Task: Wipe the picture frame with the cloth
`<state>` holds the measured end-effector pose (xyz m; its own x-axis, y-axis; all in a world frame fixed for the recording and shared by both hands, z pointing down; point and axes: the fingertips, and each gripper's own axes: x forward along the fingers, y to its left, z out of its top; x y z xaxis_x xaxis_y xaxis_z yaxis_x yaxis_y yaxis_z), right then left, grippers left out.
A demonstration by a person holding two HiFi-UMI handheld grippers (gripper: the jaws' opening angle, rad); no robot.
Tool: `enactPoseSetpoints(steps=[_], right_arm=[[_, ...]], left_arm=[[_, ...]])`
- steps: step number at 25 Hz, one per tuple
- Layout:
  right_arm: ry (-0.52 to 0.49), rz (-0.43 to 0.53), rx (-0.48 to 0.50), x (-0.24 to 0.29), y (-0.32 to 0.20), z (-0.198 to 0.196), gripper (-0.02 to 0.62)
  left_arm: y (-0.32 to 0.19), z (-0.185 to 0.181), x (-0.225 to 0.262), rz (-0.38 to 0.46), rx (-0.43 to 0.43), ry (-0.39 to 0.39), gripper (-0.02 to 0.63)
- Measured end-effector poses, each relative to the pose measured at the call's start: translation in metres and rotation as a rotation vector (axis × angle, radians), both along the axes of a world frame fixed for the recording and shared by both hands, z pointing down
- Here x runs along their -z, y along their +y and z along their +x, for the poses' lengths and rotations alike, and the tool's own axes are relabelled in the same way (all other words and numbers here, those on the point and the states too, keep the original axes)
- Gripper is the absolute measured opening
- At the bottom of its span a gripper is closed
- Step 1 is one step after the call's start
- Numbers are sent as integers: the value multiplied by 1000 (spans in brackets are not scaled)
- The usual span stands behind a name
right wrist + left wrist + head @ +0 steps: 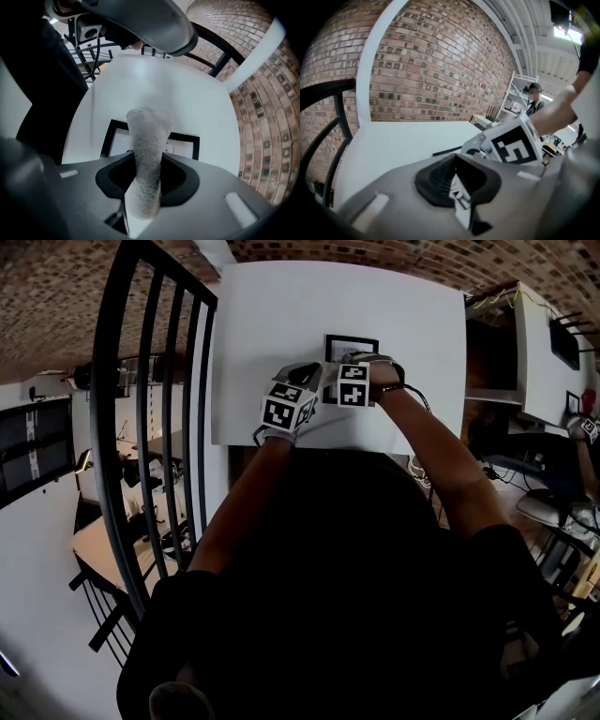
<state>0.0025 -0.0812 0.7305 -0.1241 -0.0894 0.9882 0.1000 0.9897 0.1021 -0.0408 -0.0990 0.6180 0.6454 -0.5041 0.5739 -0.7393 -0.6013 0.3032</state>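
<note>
A black picture frame (352, 343) with a white print lies flat on the white table (272, 324). My right gripper (143, 187) is shut on a grey cloth (147, 140), which sticks out over the frame (187, 143) just below. In the head view the right gripper (370, 362) sits at the frame's near edge. My left gripper (305, 378) hovers close beside it on the left, jaws shut with nothing between them (459, 192). In the left gripper view the right gripper's marker cube (513, 143) is close ahead, and a dark edge of the frame (447, 151) shows beside it.
A black metal railing (150, 409) runs along the table's left side. A brick wall (440, 65) stands behind the table. White shelving (525, 343) and a desk with cables stand to the right, with a person (533, 96) far off.
</note>
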Motion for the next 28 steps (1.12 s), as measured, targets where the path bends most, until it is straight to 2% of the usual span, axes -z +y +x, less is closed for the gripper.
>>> enactPoseSetpoints(steps=[14,20,22,25,28], right_arm=[[50,1,-126,0,6,82,129],[95,-7,-168,-2,10,121,129],[72,-8,-190,3,9,120,129],[-28,-17,-235,19,7,95,129],[-92,-18,-203,32,9,57,129]], left_arm=[[-6,56,1,8,-131,-1,0],[-5,61,0,2,-141,-14,0],[-6,57,0,3,-130,-18,0],[-9,45,-1,7,-104,-32,0],[-14,29,-1,14,-68,-55,0]])
